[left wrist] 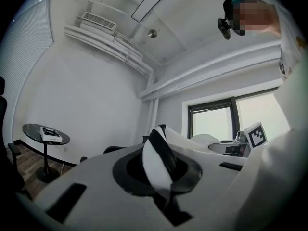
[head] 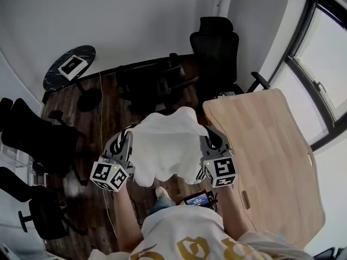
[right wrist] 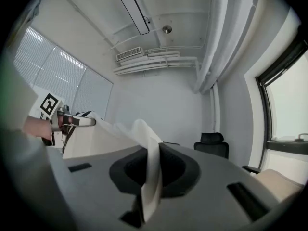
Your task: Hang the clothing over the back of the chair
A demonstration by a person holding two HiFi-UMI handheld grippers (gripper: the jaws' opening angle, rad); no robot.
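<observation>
Inspecting the head view, we find the left gripper (head: 126,140) and the right gripper (head: 210,142) held level and side by side in front of the person, with the clothing (head: 165,145) spread between them. We record the garment as pale cream with a black-and-white striped edge on the left gripper's side. It hangs in the air as a loose, rumpled sheet above the dark wooden floor (head: 108,112) and touches no furniture. In the left gripper view the jaws are closed together on the striped edge, which stands up between them as a pinched fold. In the right gripper view the jaws are likewise clamped on a plain cream fold, and the cloth runs from there across to the other gripper. We note a high-backed office chair (head: 217,50) beyond the garment, against the far wall and well apart from it. A lower black chair (head: 149,83) stands to its left, nearer the cloth but not in contact with it. A light wooden desk (head: 271,150) lies just beside the right gripper. A round dark side table (head: 54,80) carrying a small white box (head: 72,65) stands far to the left, and further black chairs (head: 32,140) occupy the left edge of the floor
</observation>
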